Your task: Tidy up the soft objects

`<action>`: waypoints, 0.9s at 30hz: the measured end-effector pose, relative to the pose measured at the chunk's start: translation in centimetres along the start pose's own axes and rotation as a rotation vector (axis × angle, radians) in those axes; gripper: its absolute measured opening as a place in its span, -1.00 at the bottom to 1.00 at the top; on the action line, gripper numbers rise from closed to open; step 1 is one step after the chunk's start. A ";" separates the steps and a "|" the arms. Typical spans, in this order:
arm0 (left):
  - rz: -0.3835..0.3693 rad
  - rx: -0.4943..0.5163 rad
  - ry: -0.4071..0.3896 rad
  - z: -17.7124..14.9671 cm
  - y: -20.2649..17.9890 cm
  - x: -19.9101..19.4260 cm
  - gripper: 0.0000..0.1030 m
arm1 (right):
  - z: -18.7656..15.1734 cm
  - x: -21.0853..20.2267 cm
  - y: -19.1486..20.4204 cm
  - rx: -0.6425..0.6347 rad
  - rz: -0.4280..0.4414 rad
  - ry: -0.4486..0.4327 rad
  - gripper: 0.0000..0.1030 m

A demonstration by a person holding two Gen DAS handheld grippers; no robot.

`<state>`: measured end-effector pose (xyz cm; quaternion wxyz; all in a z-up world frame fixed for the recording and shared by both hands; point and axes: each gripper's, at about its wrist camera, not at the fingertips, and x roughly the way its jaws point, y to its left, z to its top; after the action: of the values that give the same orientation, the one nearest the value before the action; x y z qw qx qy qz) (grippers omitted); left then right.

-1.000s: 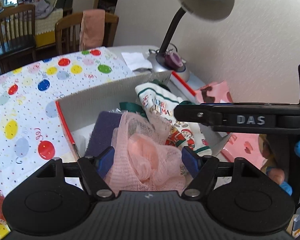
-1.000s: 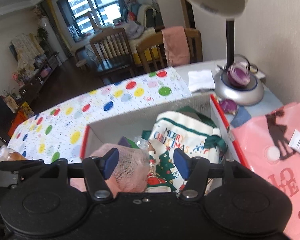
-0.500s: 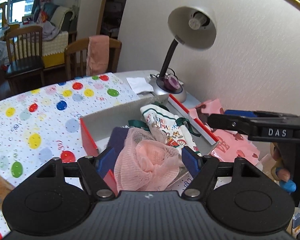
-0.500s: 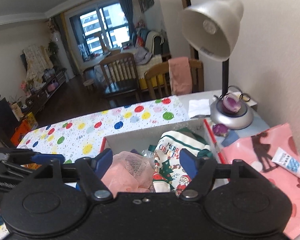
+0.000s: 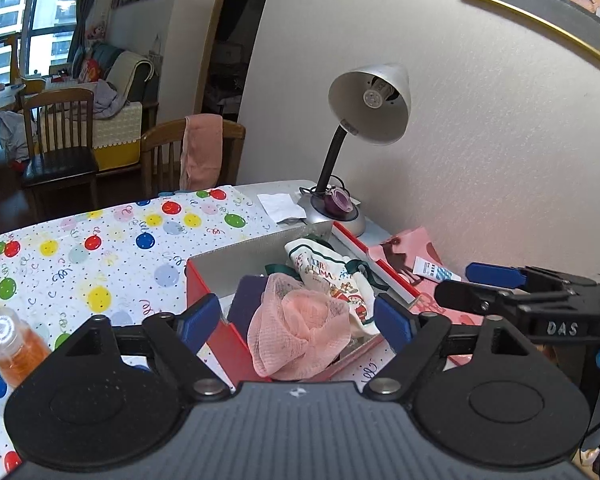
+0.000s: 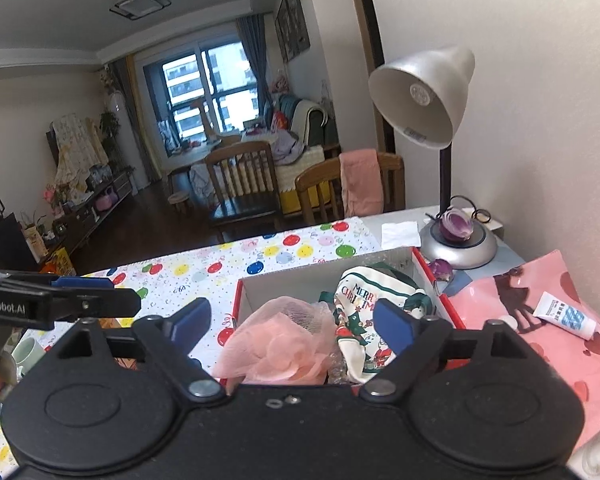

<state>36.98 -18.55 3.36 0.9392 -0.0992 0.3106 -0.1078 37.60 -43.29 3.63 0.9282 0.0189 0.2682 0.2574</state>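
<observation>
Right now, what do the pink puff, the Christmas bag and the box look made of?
Pink puff: open mesh netting, matte, probably nylon; see-through weave, gathered folds.
Christmas bag: woven cloth, likely cotton or canvas; printed, matte, slumped.
Box: cardboard, it seems; stiff thin walls, grey inside, red outside.

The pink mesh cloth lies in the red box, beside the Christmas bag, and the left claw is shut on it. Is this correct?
Not quite: the left claw is open, its pads clear of the pink mesh cloth, as the left wrist view shows. The cloth does lie in the red box beside the Christmas bag.
</observation>
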 end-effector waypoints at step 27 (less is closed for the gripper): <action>0.077 0.047 -0.098 -6.5 2.8 -10.3 1.00 | -5.7 -5.2 11.4 0.008 -0.101 -0.136 1.00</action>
<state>25.40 -13.96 3.36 0.9588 -0.0700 0.2654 -0.0737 25.60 -36.56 3.28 0.9559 0.0264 0.2060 0.2074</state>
